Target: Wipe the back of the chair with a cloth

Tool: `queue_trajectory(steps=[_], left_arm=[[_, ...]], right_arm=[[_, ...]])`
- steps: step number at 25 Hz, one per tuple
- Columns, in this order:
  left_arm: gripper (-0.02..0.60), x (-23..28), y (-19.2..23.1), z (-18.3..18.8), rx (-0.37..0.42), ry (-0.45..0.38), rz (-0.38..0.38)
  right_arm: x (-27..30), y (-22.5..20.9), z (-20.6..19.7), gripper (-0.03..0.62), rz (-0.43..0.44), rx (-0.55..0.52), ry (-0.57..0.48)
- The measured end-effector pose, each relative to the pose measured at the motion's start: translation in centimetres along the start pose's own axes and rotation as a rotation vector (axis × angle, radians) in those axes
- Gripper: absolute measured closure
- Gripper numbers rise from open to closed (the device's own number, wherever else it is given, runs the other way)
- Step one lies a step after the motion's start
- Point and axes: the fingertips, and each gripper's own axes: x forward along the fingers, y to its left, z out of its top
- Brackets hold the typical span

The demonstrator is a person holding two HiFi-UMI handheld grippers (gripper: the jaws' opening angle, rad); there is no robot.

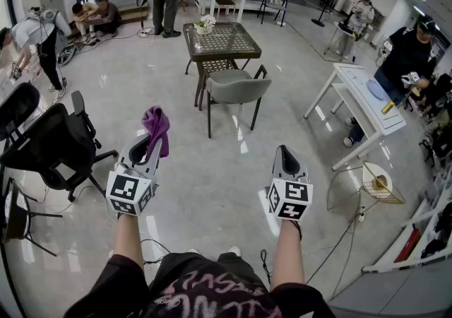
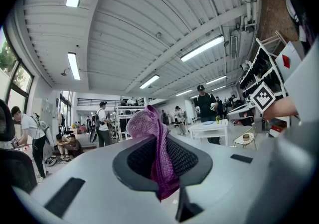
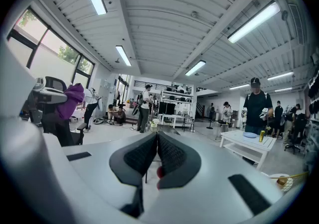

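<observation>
Cloth [image 1: 156, 126], purple and crumpled, between clamped fingers of left gripper [image 1: 147, 145]; right gripper [image 1: 285, 152] fingers together, empty.

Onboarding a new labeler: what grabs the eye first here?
The purple cloth stands out, pinched in the left claw at the head view's left. Ahead stands the grey chair, pulled up to a lattice-top table. The right claw is shut and empty.

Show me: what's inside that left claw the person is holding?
A purple cloth is clamped between the jaws of the left gripper. It bunches up past their tips. The stretch pressed between the dark pads is covered, so it cannot be seen.
</observation>
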Motion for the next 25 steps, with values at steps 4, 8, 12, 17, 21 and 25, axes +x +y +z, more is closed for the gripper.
queue_trajectory(steps=[4, 8, 12, 17, 21, 25], left_arm=[[0.511, -0.3, -0.1, -0.1, -0.008, 0.005, -0.002], [0.511, -0.8, 0.0, -0.3, 0.015, 0.006, 0.003], [0.511, -1.1, 0.3, -0.5, -0.011, -0.003, 0.001], [0.511, -0.6, 0.7, -1.3, -0.014, 0.003, -0.001], [0.511, 0.0, 0.0, -2.0, -0.031, 0.023, -0.024], [0.511, 1.4, 0.2, -2.9, -0.040, 0.032, -0.024]], right_arm=[[-0.3, 0.1, 0.0, 0.568, -0.003, -0.002, 0.002], [-0.4, 0.4, 0.0, 0.568, -0.011, -0.004, -0.013], [-0.4, 0.8, -0.3, 0.568, -0.005, -0.008, -0.001], [-0.5, 1.4, -0.4, 0.566, 0.034, -0.025, 0.000], [-0.3, 1.3, -1.5, 0.566, 0.042, -0.015, 0.033], [1.2, 0.6, -2.2, 0.566, 0.040, -0.004, 0.039]])
